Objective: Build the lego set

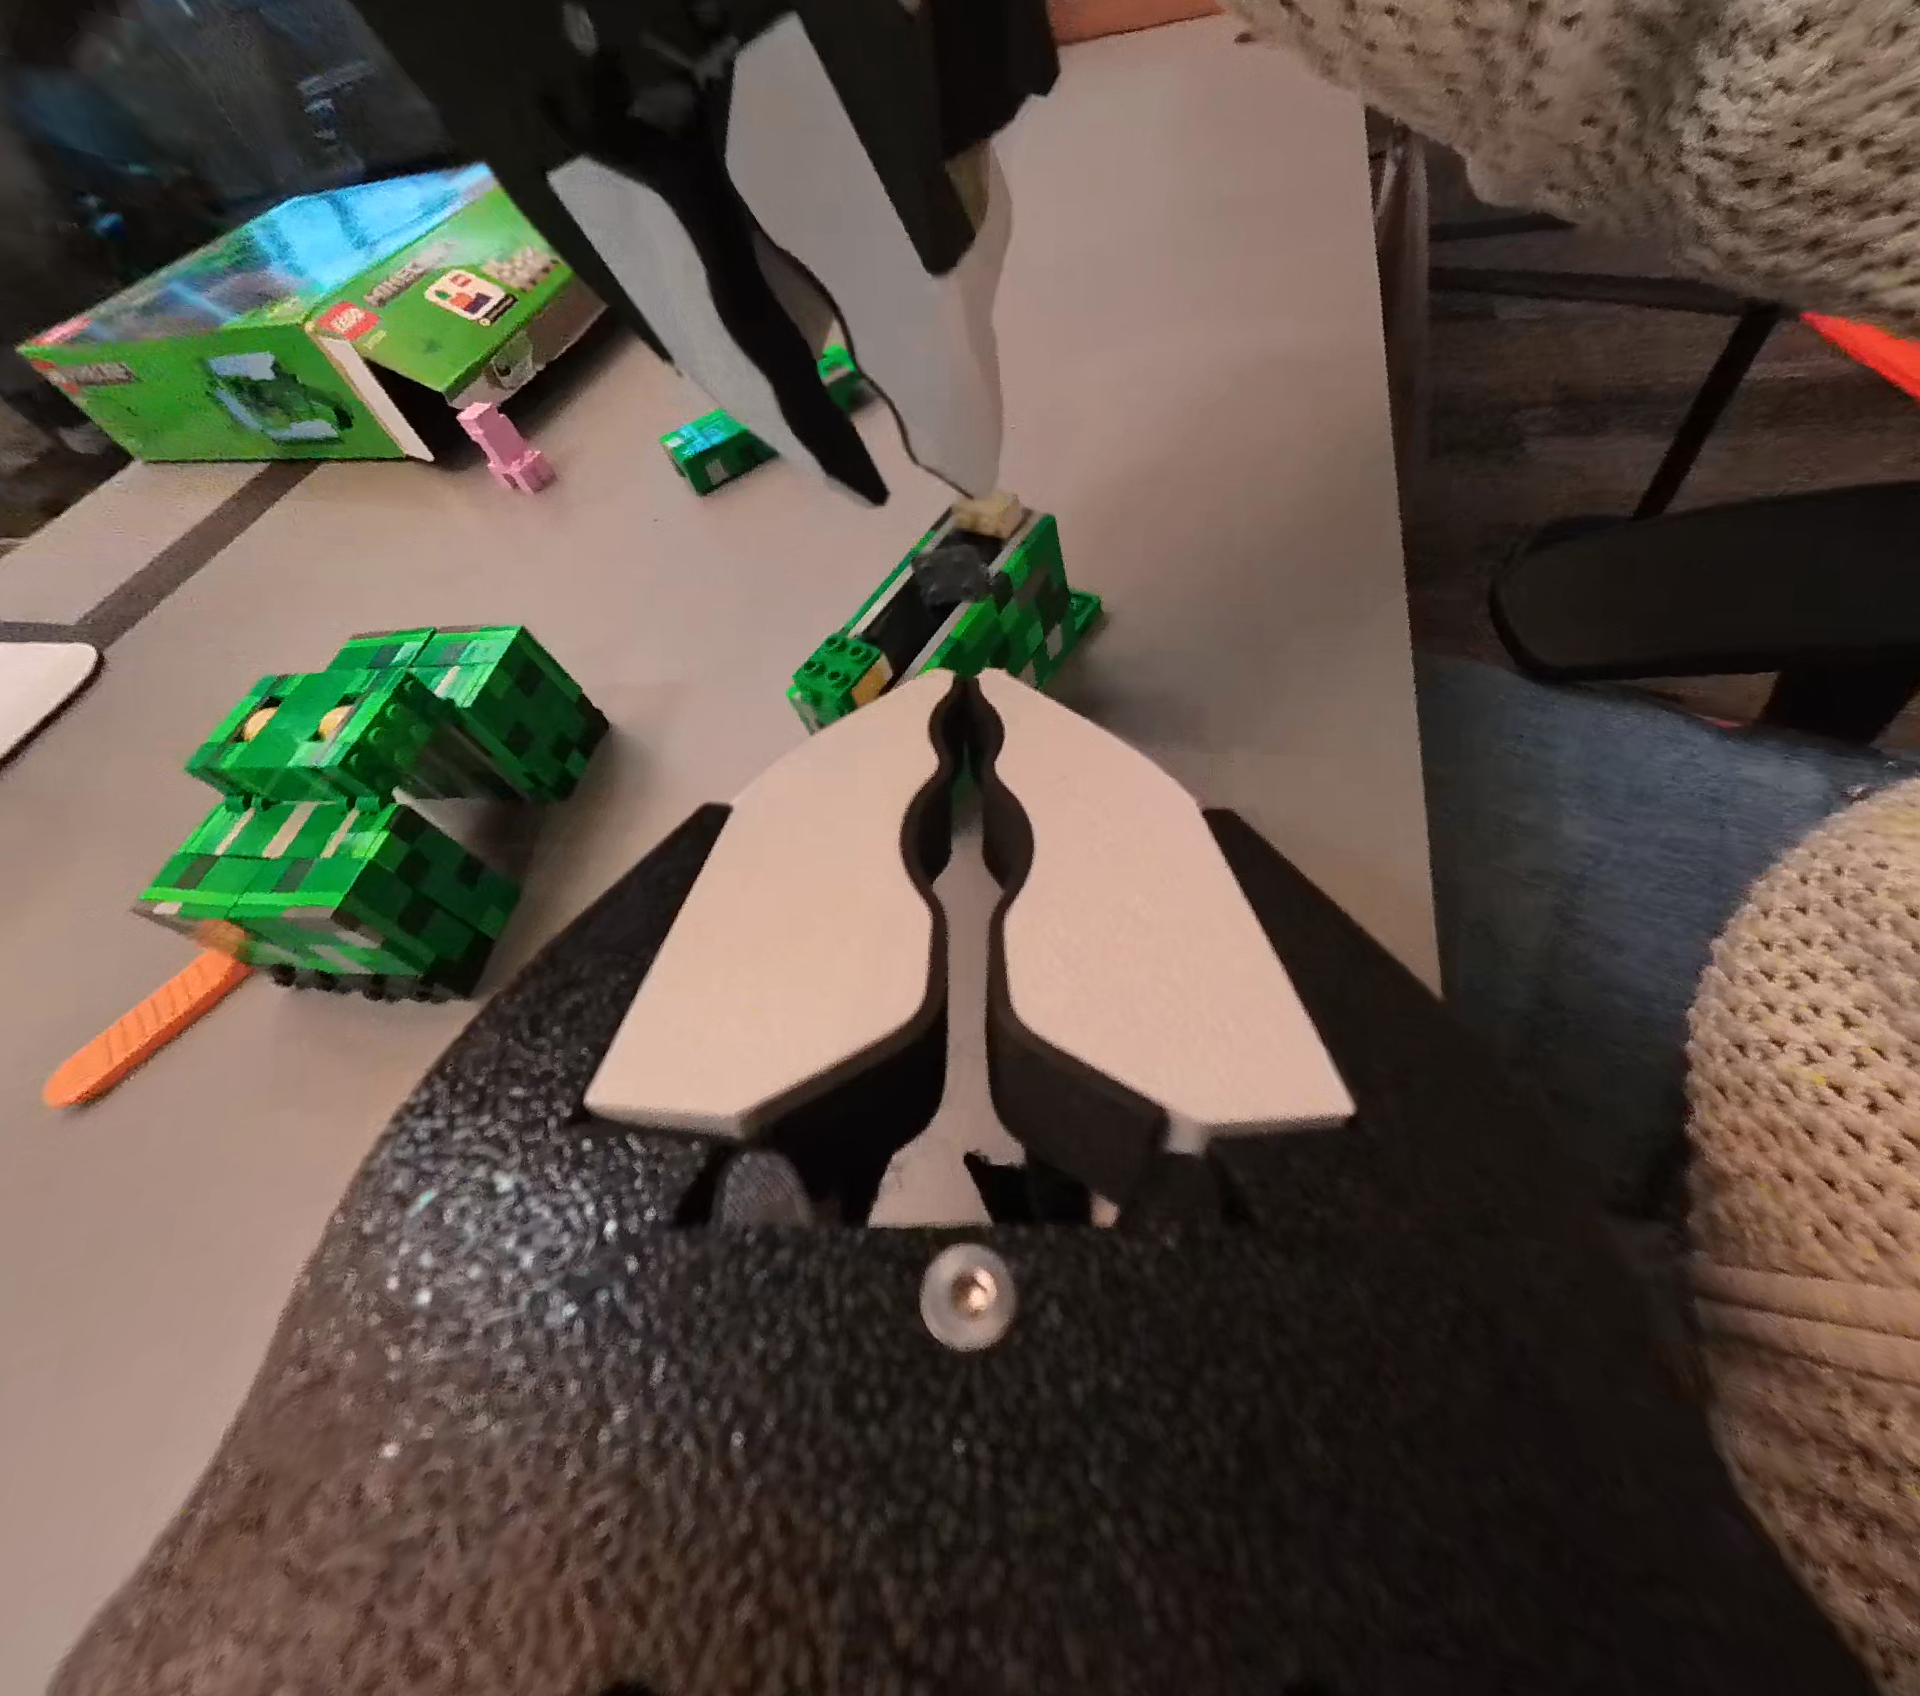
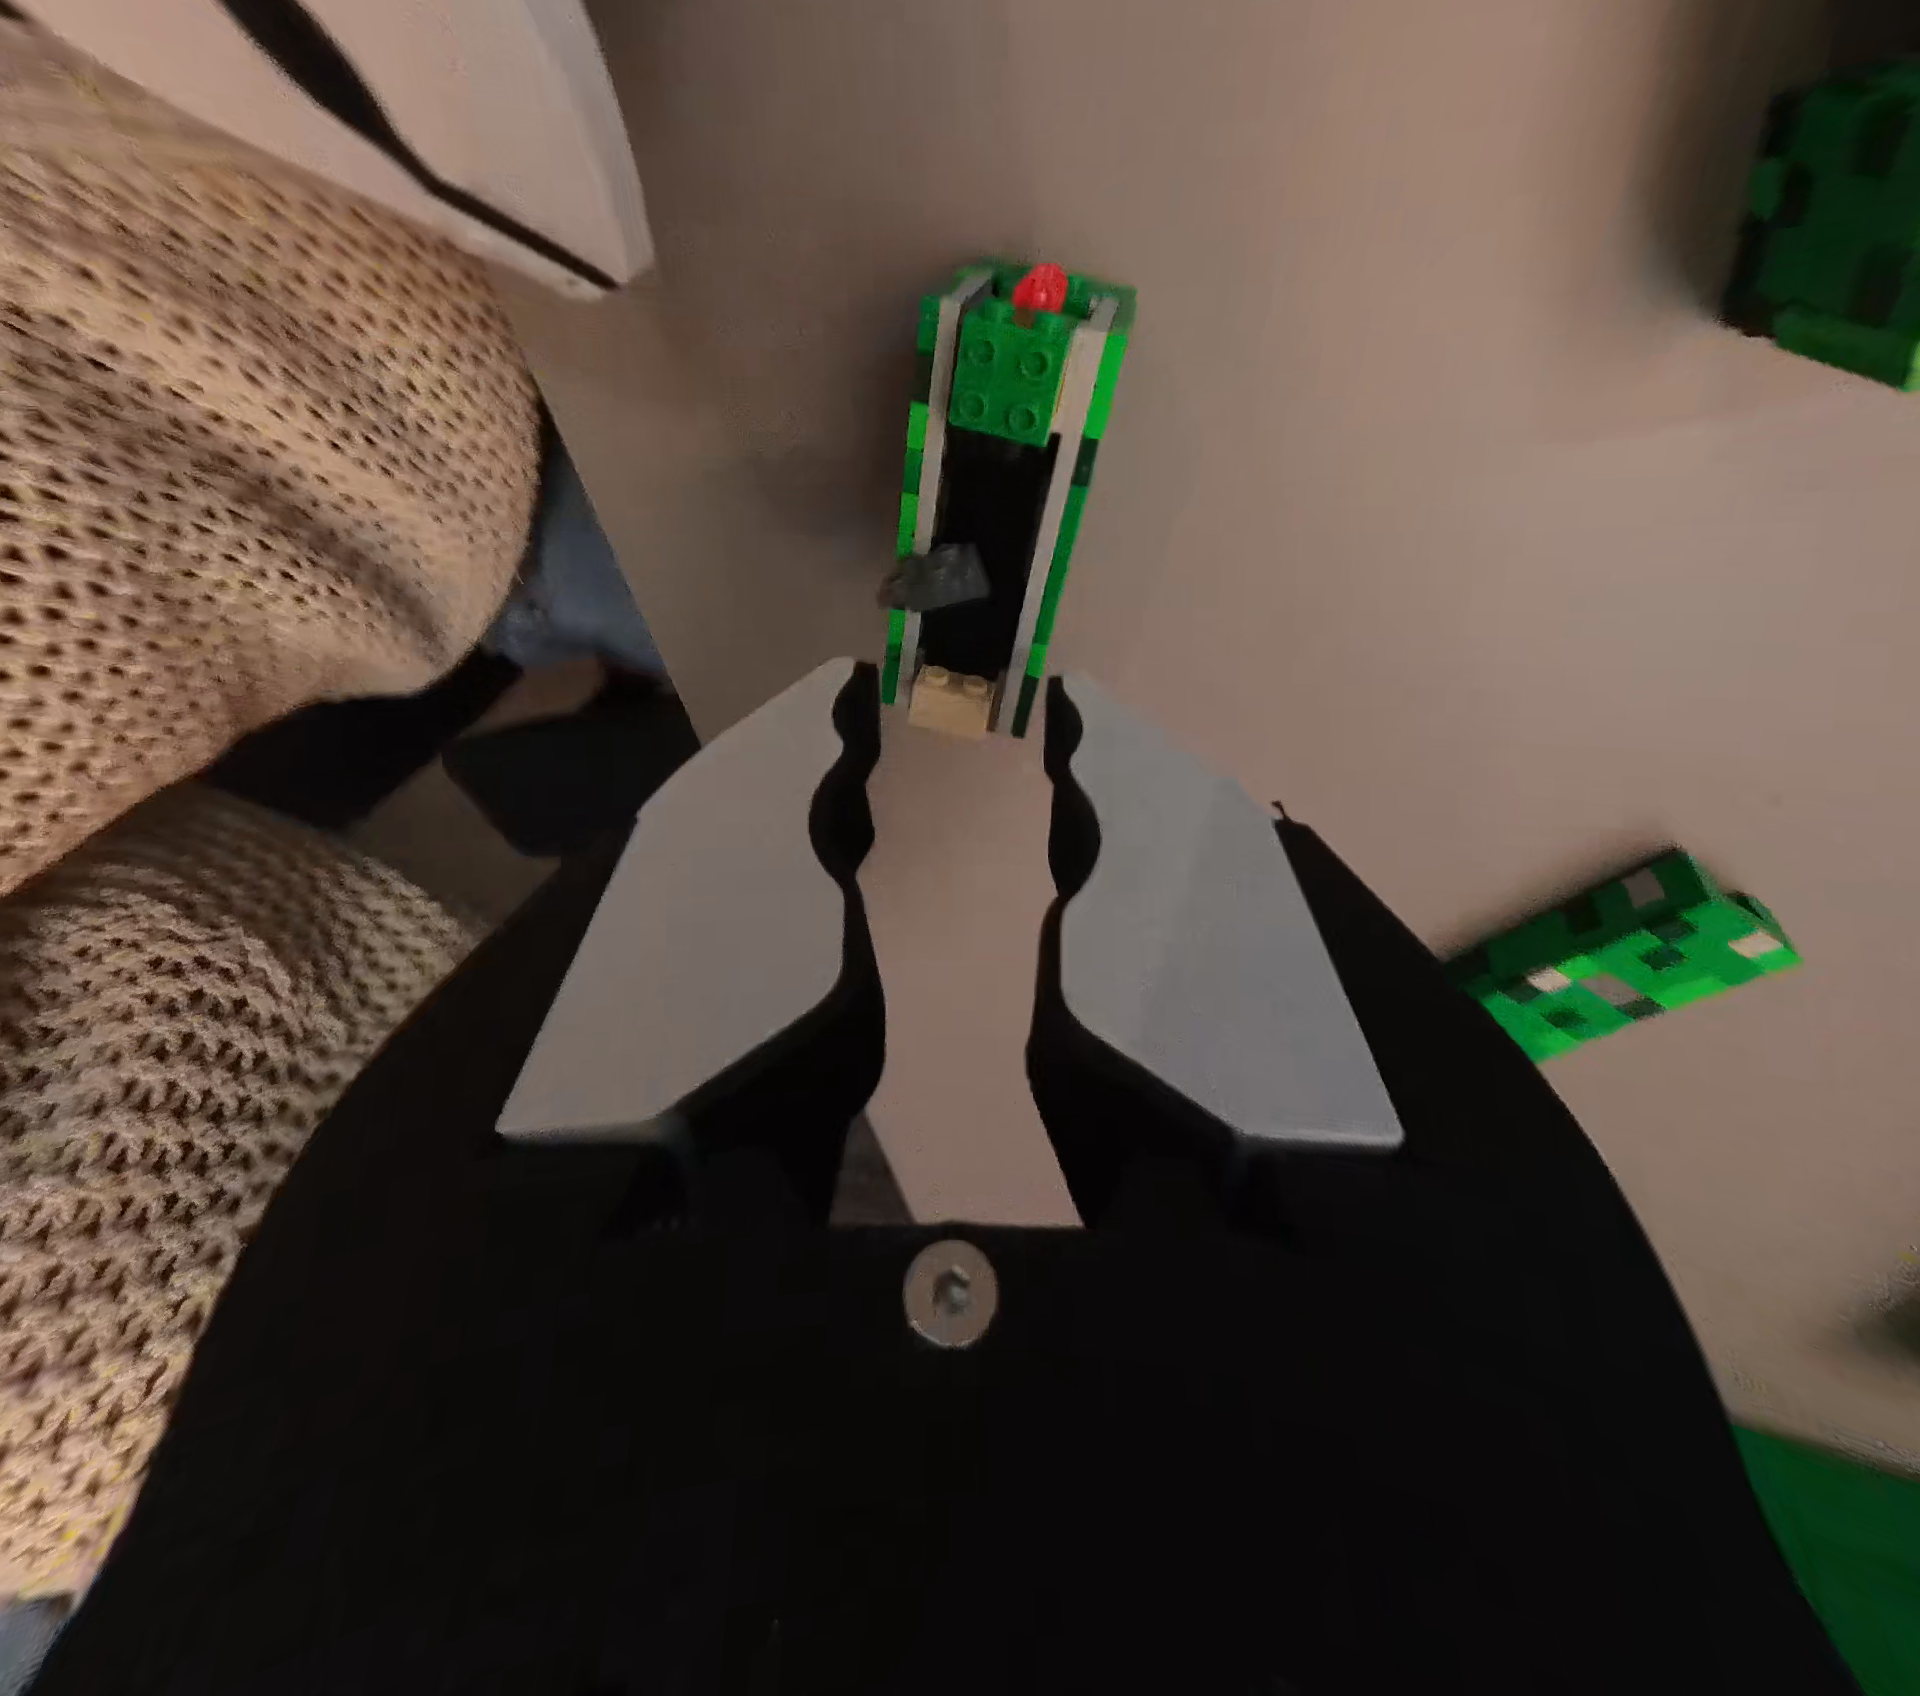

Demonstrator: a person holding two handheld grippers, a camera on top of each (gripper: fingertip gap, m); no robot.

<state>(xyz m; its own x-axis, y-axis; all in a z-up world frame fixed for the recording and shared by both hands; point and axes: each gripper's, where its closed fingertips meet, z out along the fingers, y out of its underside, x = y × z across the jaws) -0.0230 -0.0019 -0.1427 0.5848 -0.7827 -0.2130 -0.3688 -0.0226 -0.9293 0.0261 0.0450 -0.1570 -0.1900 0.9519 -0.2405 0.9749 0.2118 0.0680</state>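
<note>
A long green Lego body (image 1: 1023, 597) lies on the grey table (image 1: 1195, 358), with a black channel down its middle; it also shows in the right wrist view (image 2: 1081, 503). A tan brick (image 2: 951, 699) sits at one end, a loose dark grey piece (image 2: 935, 581) in the channel, and a red stud (image 2: 1039, 287) at the other end. My right gripper (image 2: 954, 688) is open, its tips on either side of the tan brick (image 1: 987, 512). My left gripper (image 1: 966, 690) is shut and empty, just over the body's opposite end.
Two green cube builds (image 1: 395, 732) (image 1: 332, 898) and an orange brick separator (image 1: 145, 1033) lie to the left. A green box (image 1: 301, 337), a pink figure (image 1: 509, 451) and small green pieces (image 1: 717, 446) lie farther back. A green panel (image 2: 1621, 960) lies near. The table edge (image 1: 1397, 503) is close on the right. The gap from one gripper's tips to the other's is roughly 7 cm. The red stud (image 2: 1039, 287) is about equally far from each gripper, around 6 cm.
</note>
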